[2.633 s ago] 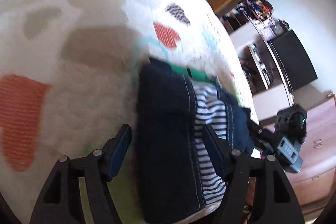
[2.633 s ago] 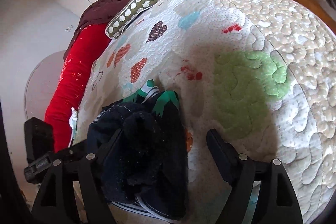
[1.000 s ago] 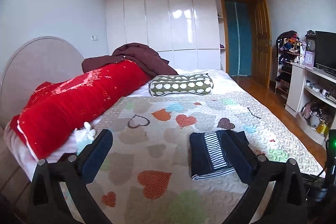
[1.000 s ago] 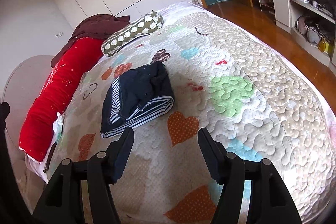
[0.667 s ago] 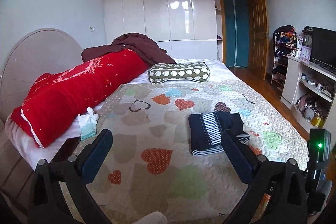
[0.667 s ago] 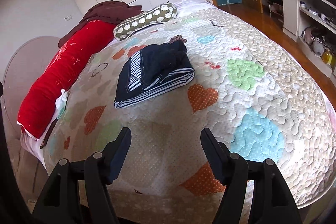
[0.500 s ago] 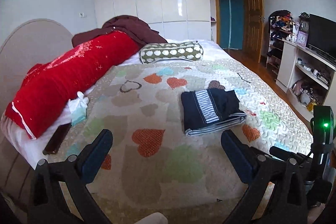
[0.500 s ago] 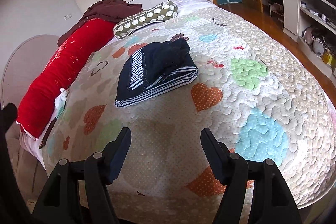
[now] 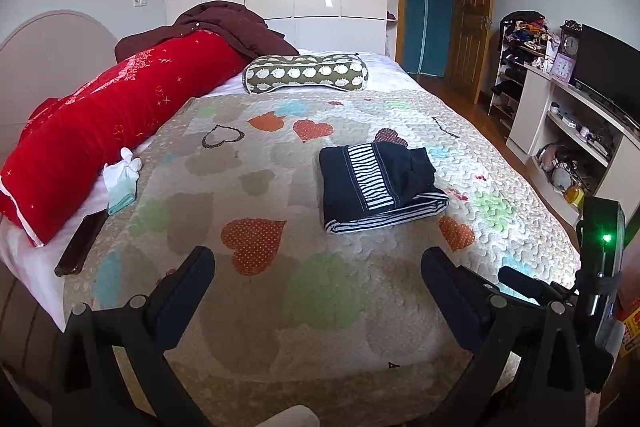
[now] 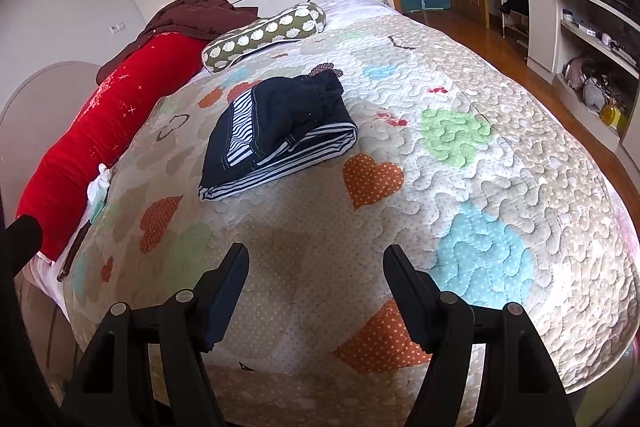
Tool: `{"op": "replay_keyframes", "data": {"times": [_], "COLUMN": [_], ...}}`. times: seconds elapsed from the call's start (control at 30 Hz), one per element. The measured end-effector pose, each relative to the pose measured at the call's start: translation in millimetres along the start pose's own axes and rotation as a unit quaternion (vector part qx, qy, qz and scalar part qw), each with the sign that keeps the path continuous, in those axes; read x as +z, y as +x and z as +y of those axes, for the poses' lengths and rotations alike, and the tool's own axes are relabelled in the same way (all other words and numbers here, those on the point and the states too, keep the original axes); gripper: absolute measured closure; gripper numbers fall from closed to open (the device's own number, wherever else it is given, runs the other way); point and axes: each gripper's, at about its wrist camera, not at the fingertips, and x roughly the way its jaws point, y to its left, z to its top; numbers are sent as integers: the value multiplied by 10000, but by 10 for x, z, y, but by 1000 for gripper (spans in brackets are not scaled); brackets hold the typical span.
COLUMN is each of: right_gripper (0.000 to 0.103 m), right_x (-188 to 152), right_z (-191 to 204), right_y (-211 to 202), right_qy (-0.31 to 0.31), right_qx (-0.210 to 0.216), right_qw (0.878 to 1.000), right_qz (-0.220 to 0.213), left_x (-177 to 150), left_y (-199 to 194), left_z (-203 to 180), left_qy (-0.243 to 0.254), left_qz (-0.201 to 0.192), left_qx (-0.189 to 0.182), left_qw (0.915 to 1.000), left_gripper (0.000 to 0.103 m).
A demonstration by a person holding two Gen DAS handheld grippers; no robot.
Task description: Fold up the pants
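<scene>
Folded pants [image 9: 378, 183] flat on quilt [image 9: 280, 291], long side running across the bed, left gripper [image 9: 318, 267] and right gripper [image 10: 316, 259] both spread wide, empty

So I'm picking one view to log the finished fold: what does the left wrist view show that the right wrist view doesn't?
Only the left wrist view shows the television, the whole dark phone at the bed edge, and the right gripper's camera unit with its green light. Only the right wrist view shows the big blue quilt patch near the foot. Both show the folded pants lying on the heart quilt, the red bolster, and open, empty grippers.
</scene>
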Motion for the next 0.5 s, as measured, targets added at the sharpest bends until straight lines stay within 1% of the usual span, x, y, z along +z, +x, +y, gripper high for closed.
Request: {"op": "replay_keyframes", "data": {"times": [0.13,0.23,0.5], "right_gripper": [28,28,27], "right_x": [-27,-47,-69], "right_z": [39,43,22], "right_y": [57,93,130], "right_qy": [-18,1,70], "right_qx": [9,2,-31], "right_qw": [9999,9998,9997], "right_qz": [103,176,236], "left_x": [-15,-40,-54], "left_y": [78,128,126], "left_z": [25,49,27], "left_qy": [-44,-92,-17], "left_qz": [200,321,327], "left_qx": [-70,-36,21], "left_qw": [9998,9994,9995], "left_gripper": [0,0,0]}}
